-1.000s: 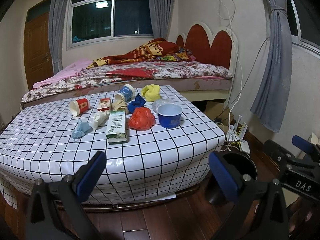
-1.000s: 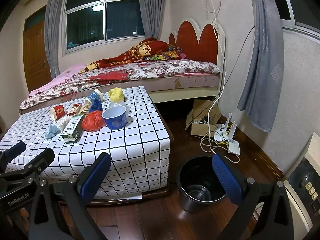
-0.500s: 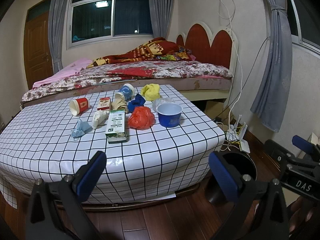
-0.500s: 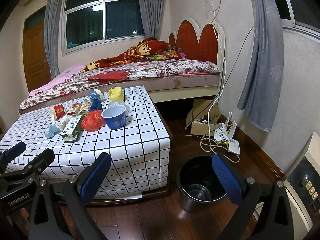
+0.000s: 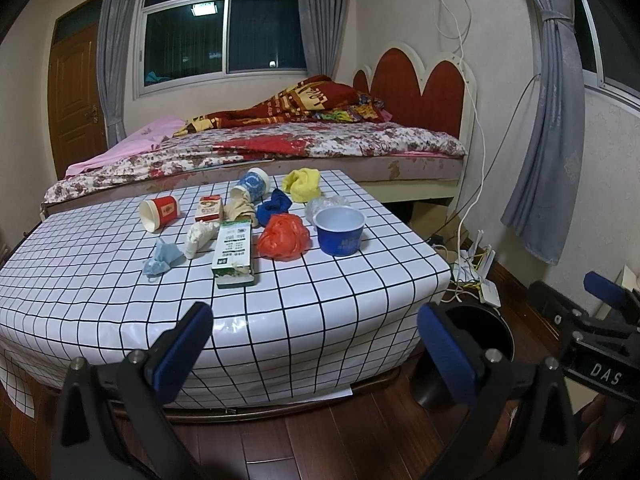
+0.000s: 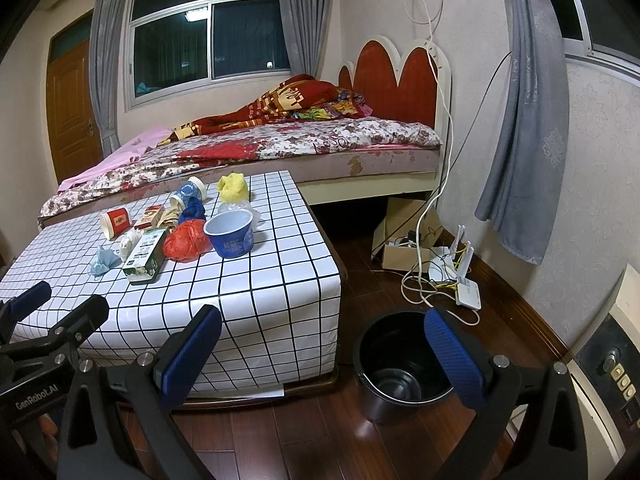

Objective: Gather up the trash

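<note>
Left gripper: fingers spread wide and empty, poised before the near edge of the table, apparently ready to reach in.
Table: low, under a white grid-pattern cloth; all trash sits in one cluster toward its far right part.
Red paper cup: on its side, leftmost of the cluster.
Light blue wad: crumpled, near the front left.
Green carton: lying flat, nearest the grippers; likely the easiest first pick.
Red plastic bag: scrunched, soft, beside the carton.
Blue bowl: upright, empty, at the right.
Black bin: open and empty on the floor, right of the table, placed to receive the trash.
Right gripper: fingers spread, holding nothing, over the floor near the bin.
</note>
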`<state>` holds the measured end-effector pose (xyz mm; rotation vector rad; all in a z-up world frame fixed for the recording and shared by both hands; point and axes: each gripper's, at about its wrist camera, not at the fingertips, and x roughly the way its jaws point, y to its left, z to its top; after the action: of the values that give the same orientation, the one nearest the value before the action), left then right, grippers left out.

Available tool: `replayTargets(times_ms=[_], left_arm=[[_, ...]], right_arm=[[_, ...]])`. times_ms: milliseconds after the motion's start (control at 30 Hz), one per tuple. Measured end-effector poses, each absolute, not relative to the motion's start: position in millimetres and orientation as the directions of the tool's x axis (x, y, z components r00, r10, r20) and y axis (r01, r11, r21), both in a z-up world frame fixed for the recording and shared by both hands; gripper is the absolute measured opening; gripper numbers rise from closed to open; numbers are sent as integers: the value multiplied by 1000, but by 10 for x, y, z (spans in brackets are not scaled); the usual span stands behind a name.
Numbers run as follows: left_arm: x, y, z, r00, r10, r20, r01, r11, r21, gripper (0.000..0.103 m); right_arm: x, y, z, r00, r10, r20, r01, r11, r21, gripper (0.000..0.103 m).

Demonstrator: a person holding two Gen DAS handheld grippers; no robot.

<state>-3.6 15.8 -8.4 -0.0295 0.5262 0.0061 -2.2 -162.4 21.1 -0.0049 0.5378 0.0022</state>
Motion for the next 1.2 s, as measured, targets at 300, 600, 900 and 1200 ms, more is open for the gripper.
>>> replayTargets(times_ms=[300,600,900,1200], left_arm=[[-36,157,-86,864,-1,-504,-15,1000,-28,102],[5,145,-133,859,7,-512,-23,999,-26,102],[289,460,-319,844,92,-529,-104,995,7,102],[965,947,-621,797,188,-573,-220,975,15,102]], right_arm=[[-29,-1604,199,858,4,-514,-8,1000,-6,102],[-8,-1555,95,849,38,-526,-42,999,4,102],[319,-1511,-59,831,126,-542,-118,992,49,102],[1099,-1068,-342,786,206,-583,-256,967,-3,88]])
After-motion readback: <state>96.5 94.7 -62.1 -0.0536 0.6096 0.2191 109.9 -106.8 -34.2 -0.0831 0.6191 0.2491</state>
